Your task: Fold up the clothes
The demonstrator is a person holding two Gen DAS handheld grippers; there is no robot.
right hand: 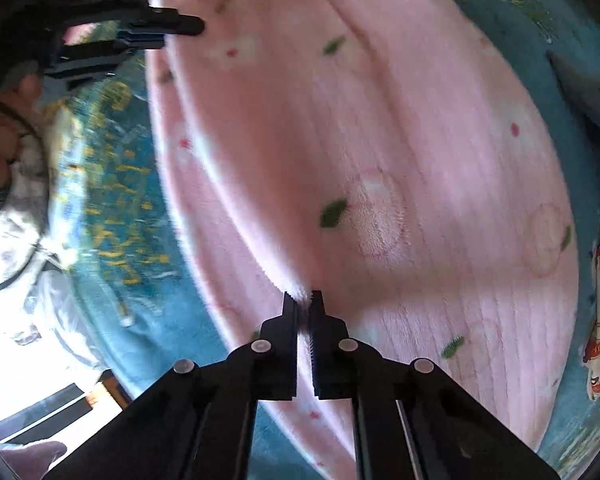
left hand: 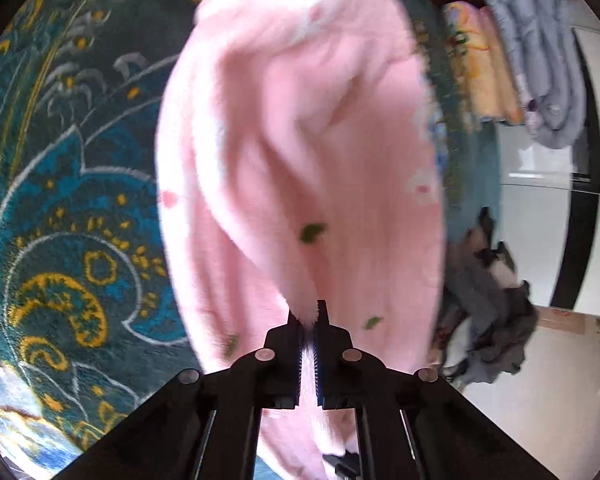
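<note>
Fleece fills the left wrist view: a pink fleece garment (left hand: 300, 140) hangs over a teal patterned rug (left hand: 60, 200), its edge pinched in the closed left gripper (left hand: 310, 312); folded clothes (left hand: 520, 68) lie stacked beyond. Right wrist view: the right gripper (right hand: 304, 300) clamps another edge of the garment.

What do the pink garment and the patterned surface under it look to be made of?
Pink garment: seemingly plush fleece, matte and fuzzy, with a fluffy edge where the right tool pinches it. Patterned surface: likely woven pile carpet, with a looped teal and yellow texture.
</note>
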